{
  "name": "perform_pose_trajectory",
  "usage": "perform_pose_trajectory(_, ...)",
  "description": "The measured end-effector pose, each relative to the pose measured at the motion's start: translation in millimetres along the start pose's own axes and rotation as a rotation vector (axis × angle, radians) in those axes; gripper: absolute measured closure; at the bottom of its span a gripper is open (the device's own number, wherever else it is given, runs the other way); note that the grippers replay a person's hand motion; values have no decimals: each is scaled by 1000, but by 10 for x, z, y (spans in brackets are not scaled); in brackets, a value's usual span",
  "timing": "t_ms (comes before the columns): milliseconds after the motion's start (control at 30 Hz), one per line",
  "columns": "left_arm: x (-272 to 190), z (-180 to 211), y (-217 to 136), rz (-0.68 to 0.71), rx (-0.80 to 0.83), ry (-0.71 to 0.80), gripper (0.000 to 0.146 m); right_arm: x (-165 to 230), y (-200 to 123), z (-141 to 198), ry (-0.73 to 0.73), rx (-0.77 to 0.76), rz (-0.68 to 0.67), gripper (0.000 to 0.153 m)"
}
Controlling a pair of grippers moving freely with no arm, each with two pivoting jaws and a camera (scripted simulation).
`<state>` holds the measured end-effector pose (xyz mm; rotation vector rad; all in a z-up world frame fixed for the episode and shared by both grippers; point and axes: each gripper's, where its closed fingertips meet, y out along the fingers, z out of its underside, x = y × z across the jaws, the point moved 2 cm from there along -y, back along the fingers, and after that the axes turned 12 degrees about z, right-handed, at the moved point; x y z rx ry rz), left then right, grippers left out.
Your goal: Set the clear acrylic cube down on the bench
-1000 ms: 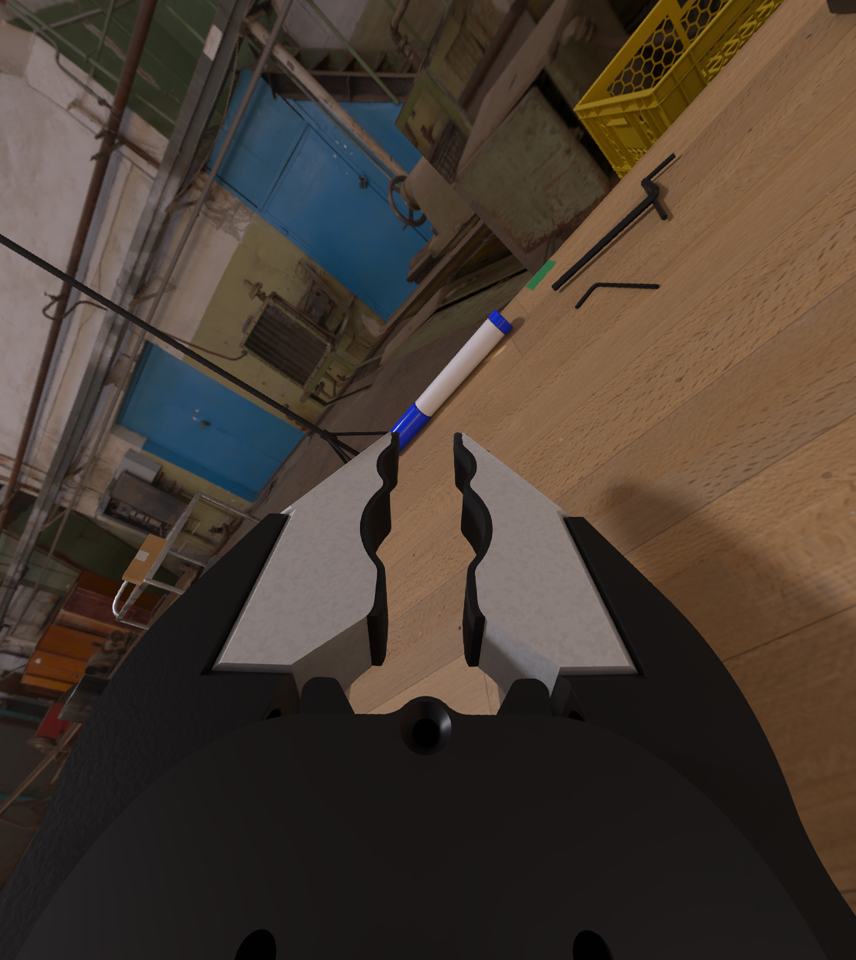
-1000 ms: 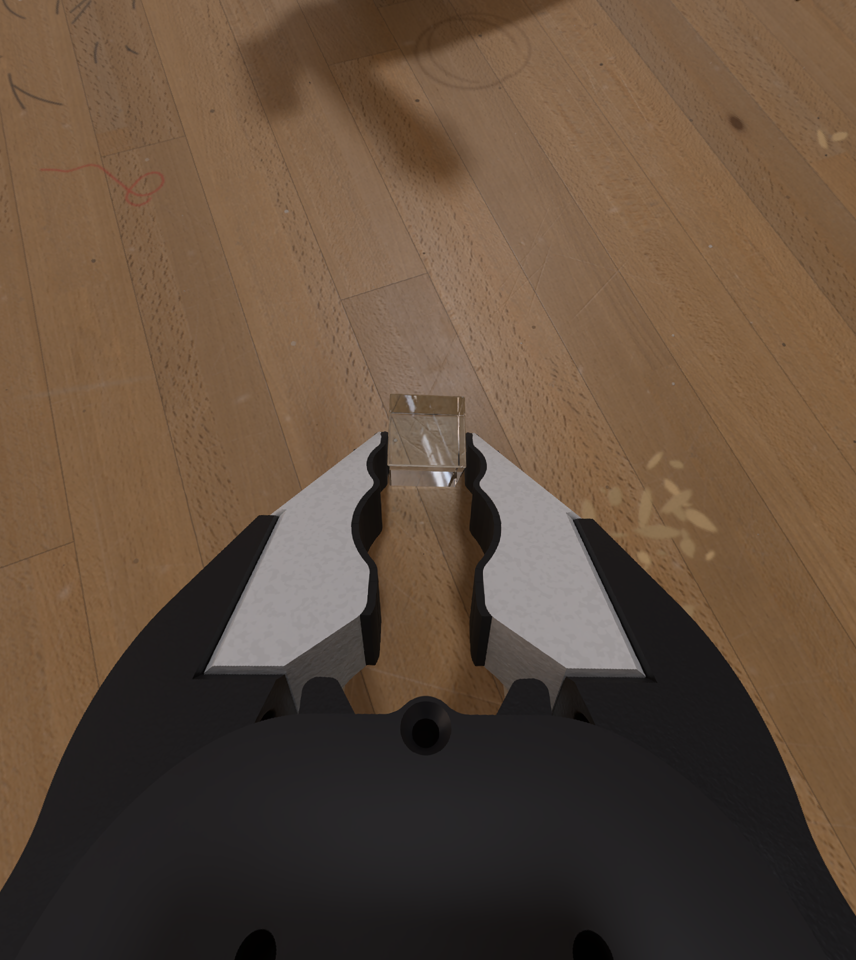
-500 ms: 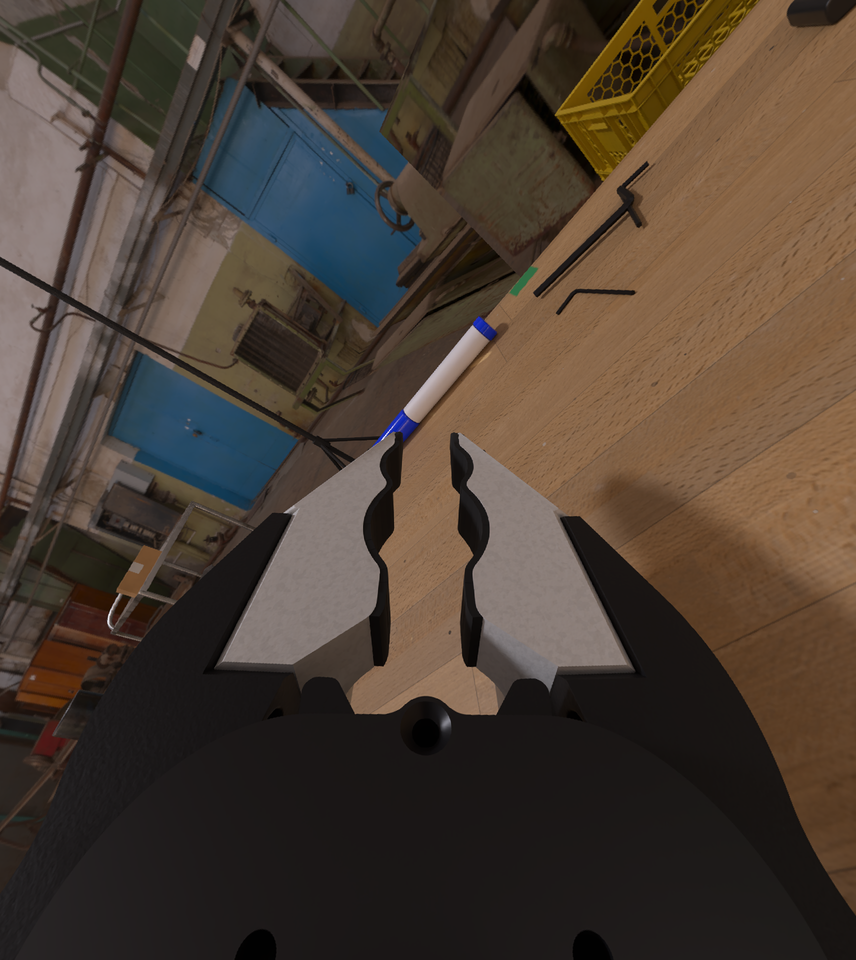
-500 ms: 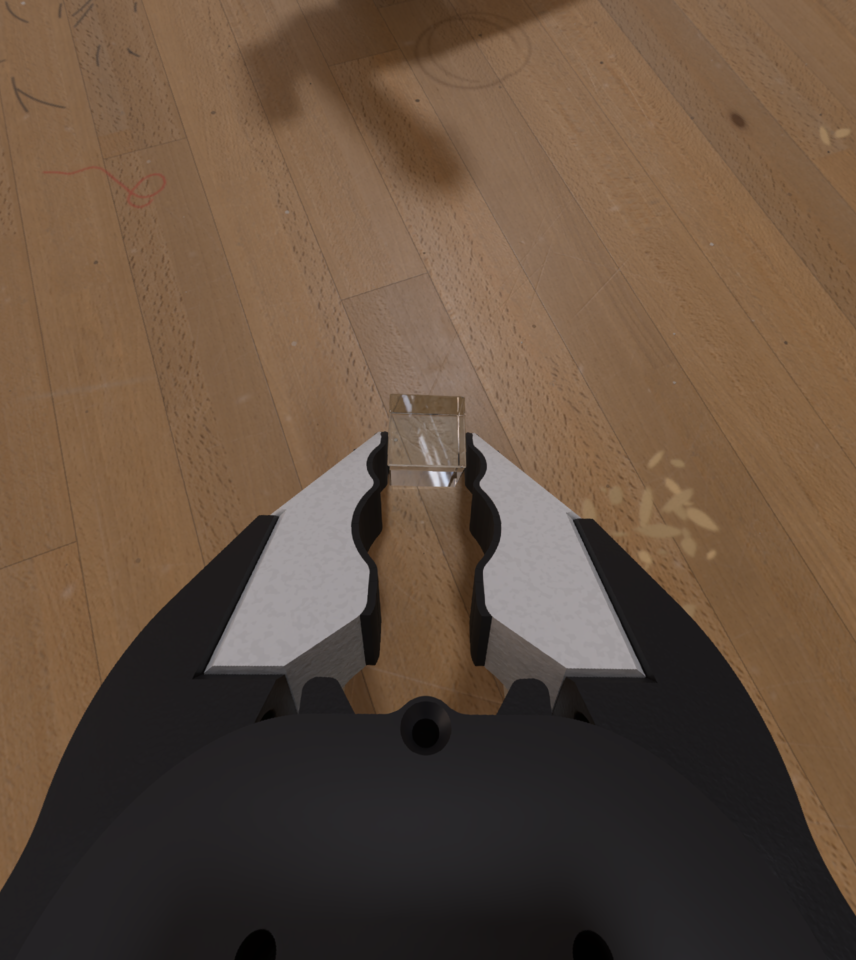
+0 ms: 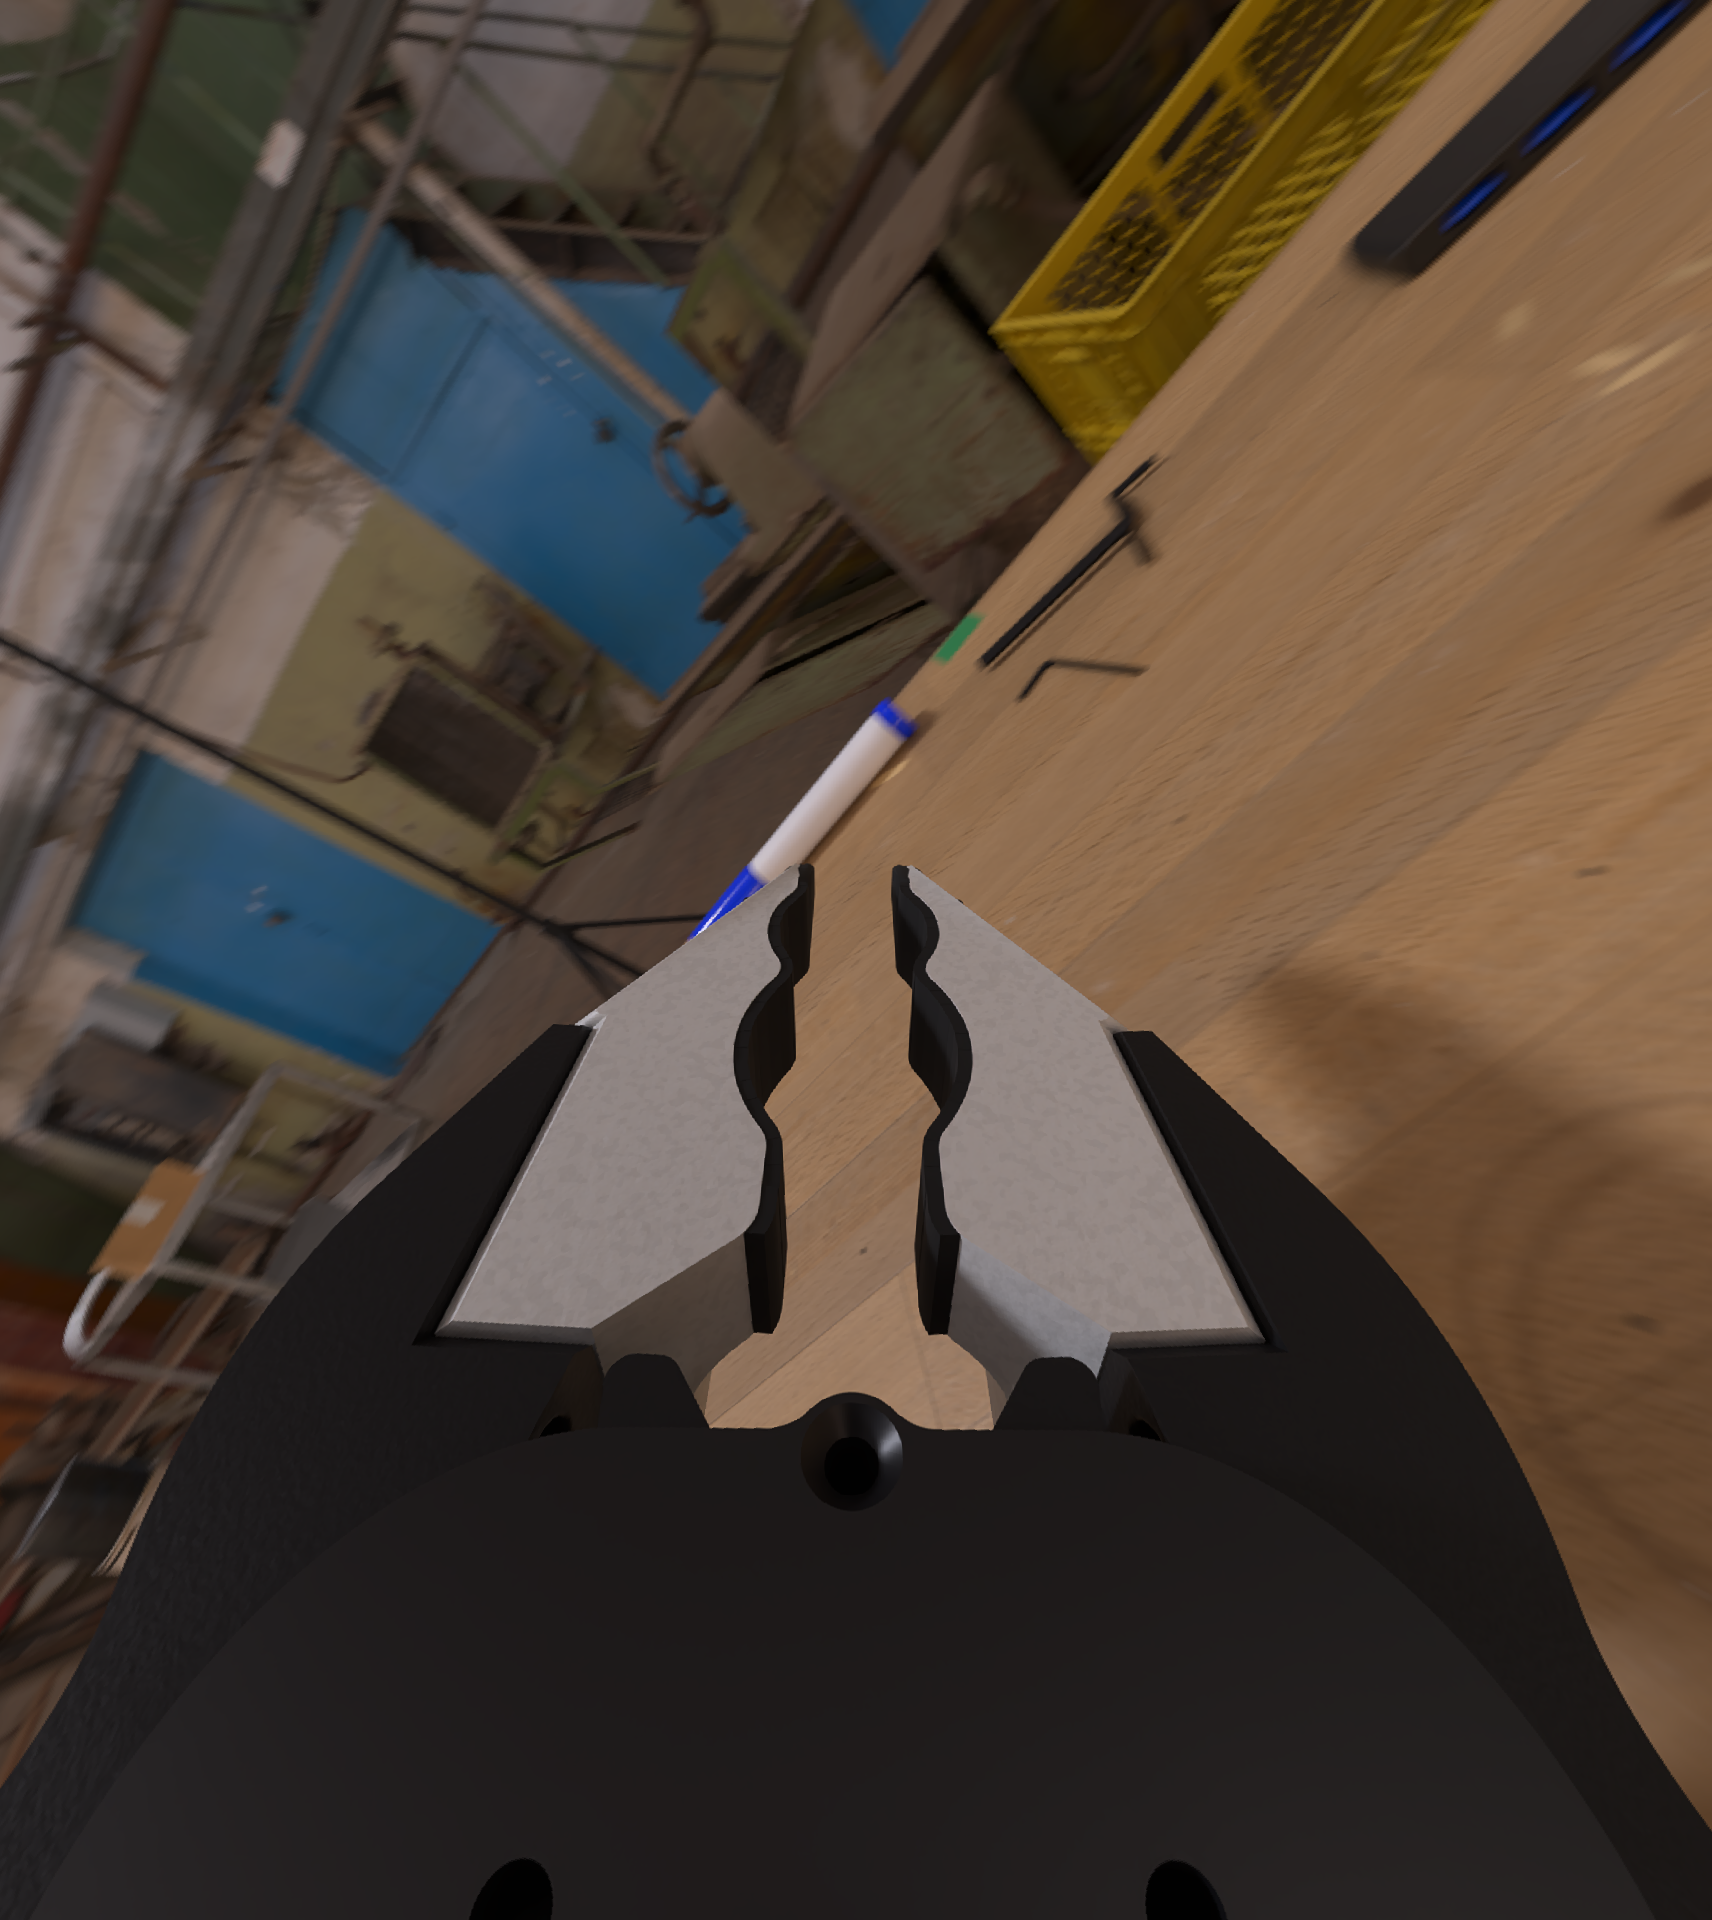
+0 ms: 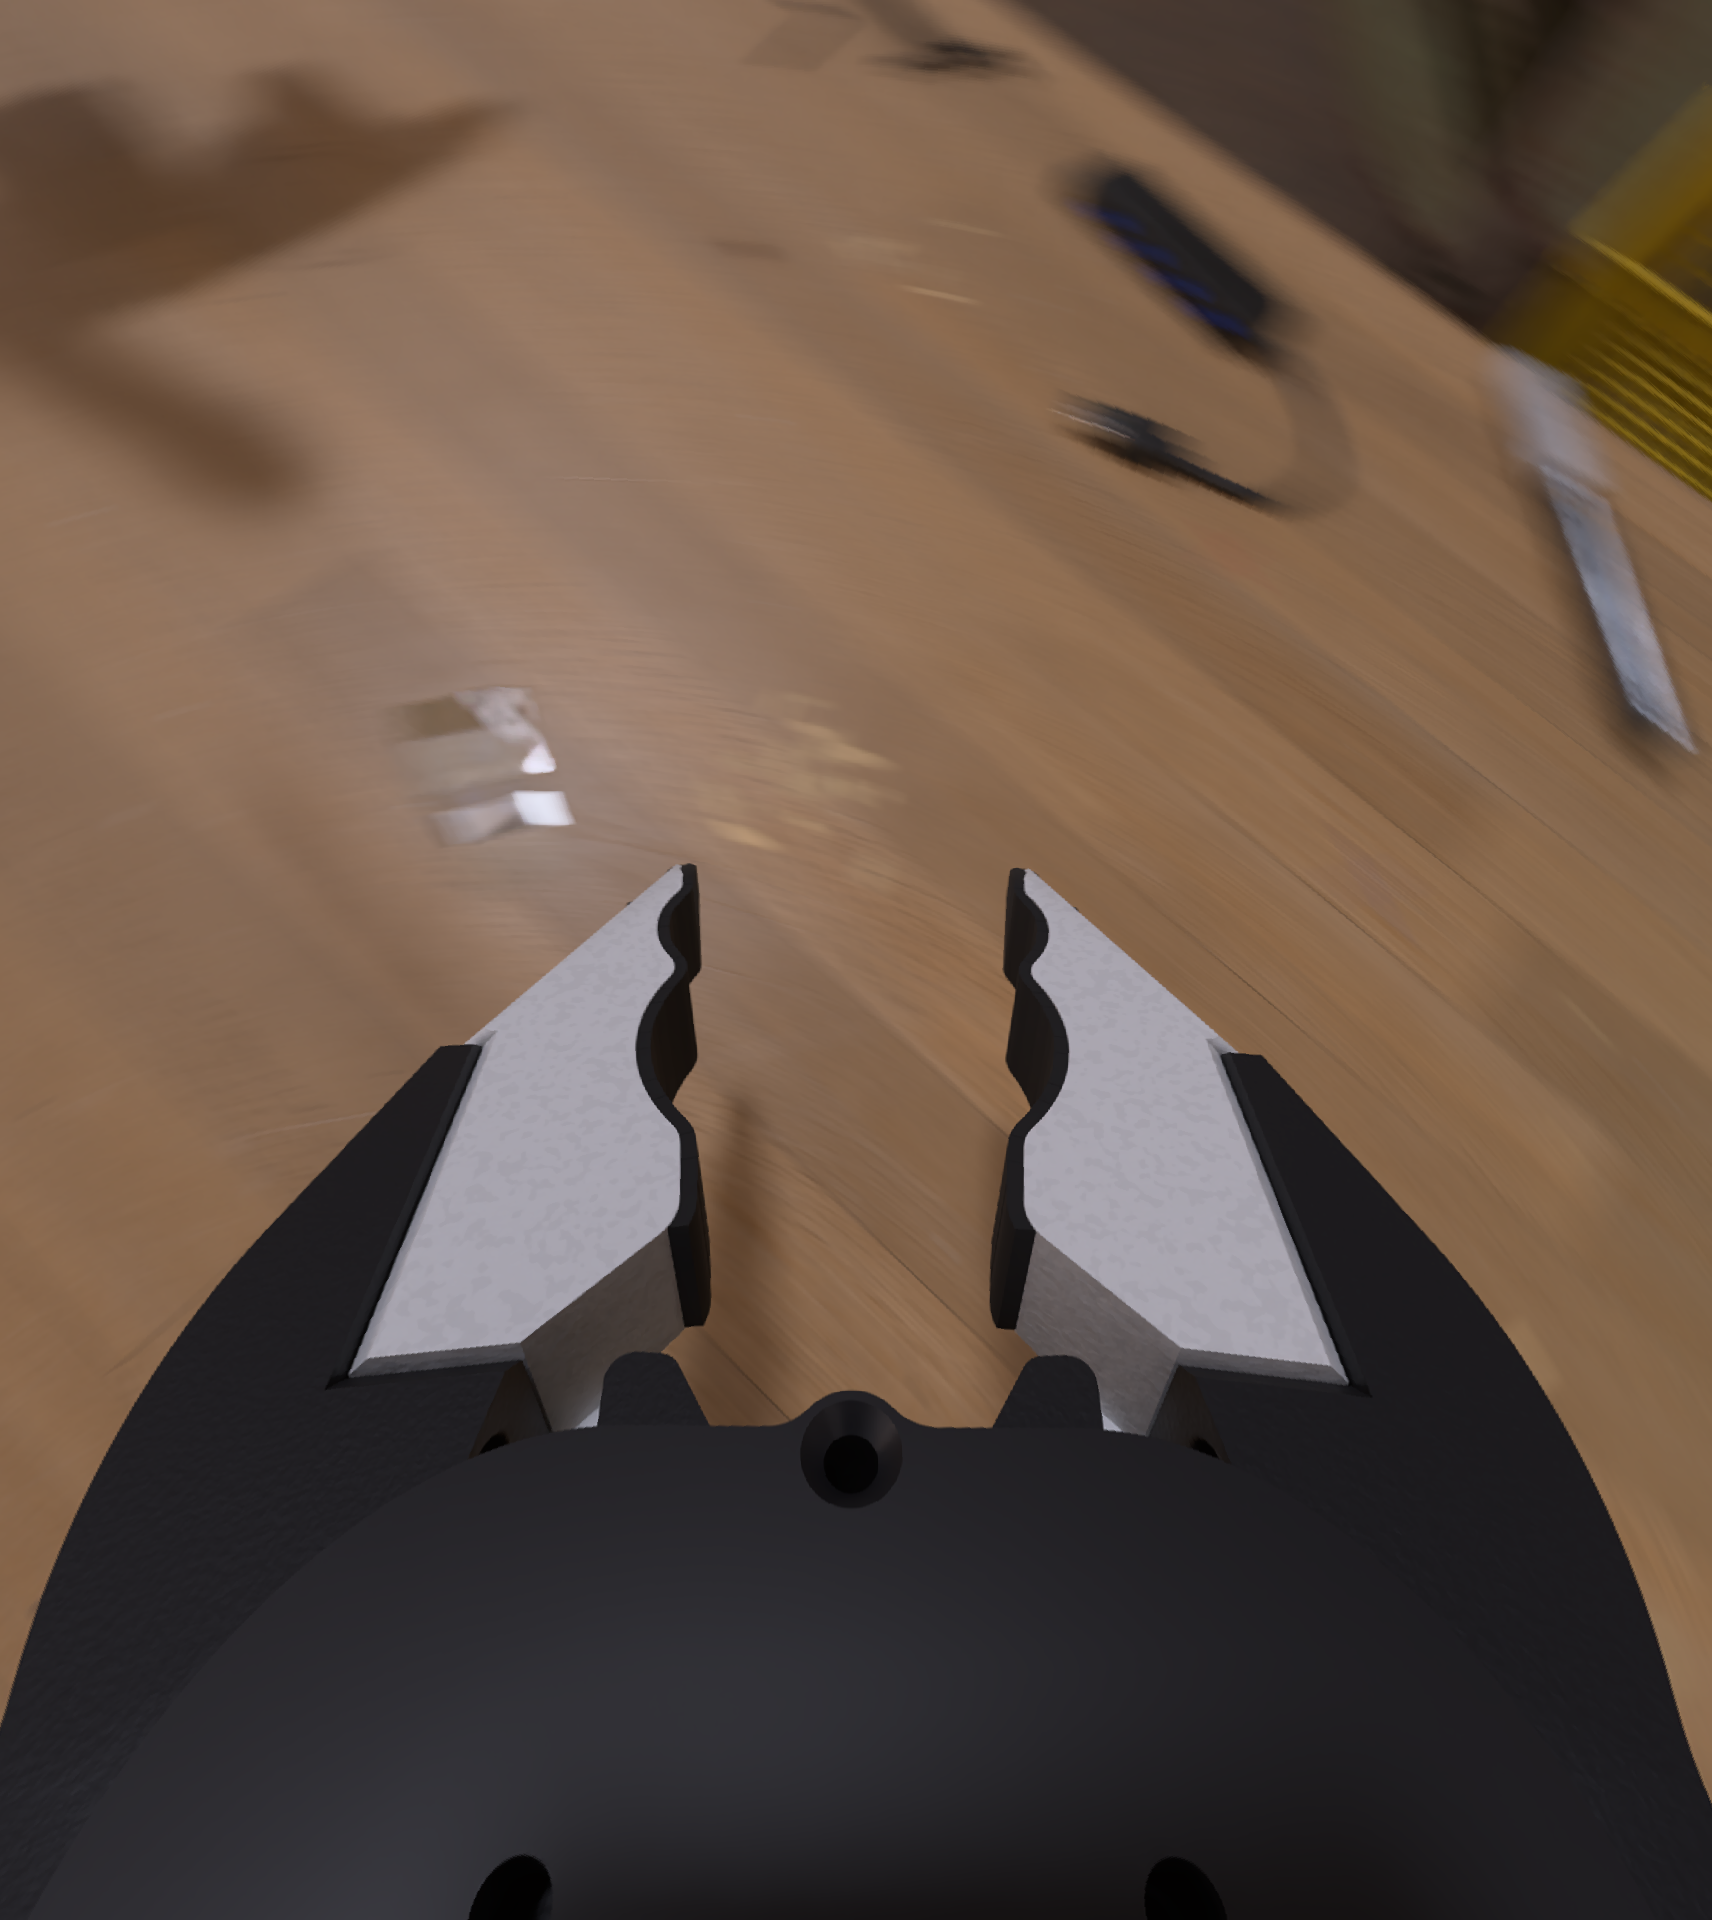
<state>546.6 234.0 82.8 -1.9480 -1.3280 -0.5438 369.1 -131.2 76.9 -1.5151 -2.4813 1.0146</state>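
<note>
Clear acrylic cube lay on the wooden bench, ahead and to the left of the right gripper, apart from both fingertips. Cube was motion-blurred; its exact tilt could not be told. Right gripper's jaws stood wide apart, nothing between them, only bench planks in the gap.

Beyond the cube, all blurred in the right wrist view: a dark flat object with blue marks far ahead, a small black item nearer, a long pale strip to the right, and a yellow crate at the right edge.

Left gripper hung over the bench edge, jaws parted by a narrow gap, gripping nothing. Just past its left fingertip lay a white marker with blue cap, near the edge. Farther along: a small green patch, two black hex keys, the yellow crate, a black bar with blue slots. Workshop background with blue doors showed off the bench's left side.
</note>
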Motion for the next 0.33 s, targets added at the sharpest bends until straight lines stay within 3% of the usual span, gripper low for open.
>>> perform_pose_trajectory(67, -116, -183, -77, 87, -42, -17, 132, -643, -103, 221, 240, 75, 257, 84)
perform_pose_trajectory(100, -199, -307, -118, 138, -72, -46, 132, -825, -93, 370, 365, 125, 313, 80)
perform_pose_trajectory(133, -321, -463, -164, 219, -107, -84, 132, -883, -45, 504, 454, 177, 286, 79)
perform_pose_trajectory(200, -631, -820, -281, 424, -179, -141, 131, -915, 48, 727, 504, 263, 223, 82)
perform_pose_trajectory(267, -979, -1172, -445, 618, -223, -142, 130, -1006, 96, 892, 469, 330, 318, 79)
perform_pose_trajectory(333, -1260, -1433, -599, 735, -239, -108, 129, -1006, 137, 918, 471, 343, 322, 71)
